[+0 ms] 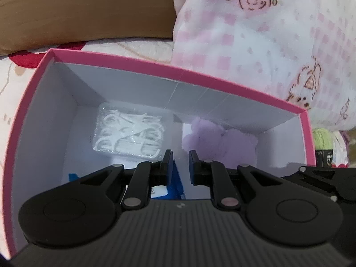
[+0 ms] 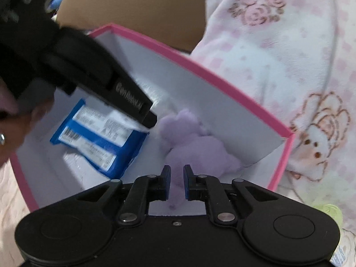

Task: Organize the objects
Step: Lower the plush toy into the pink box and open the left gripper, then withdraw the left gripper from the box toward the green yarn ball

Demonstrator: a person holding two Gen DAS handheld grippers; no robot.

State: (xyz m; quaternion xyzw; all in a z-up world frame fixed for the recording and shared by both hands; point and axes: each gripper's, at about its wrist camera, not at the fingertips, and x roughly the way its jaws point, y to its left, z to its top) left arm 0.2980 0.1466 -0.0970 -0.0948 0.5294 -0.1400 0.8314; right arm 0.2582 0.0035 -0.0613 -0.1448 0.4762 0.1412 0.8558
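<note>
A pink-rimmed box with white inner walls lies open on the bed; it also shows in the right wrist view. Inside lie a clear case of white floss picks, a purple plush toy and a blue packet. My left gripper hangs over the box, jaws a little apart with nothing between them, the blue packet just below. In the right wrist view it reaches in from the upper left, its tip at the packet's edge. My right gripper is slightly open and empty above the plush.
A pink-and-white fleece blanket is heaped behind and right of the box. A brown surface stands at the back left. Green yarn lies right of the box. The bedcover has a red and beige print.
</note>
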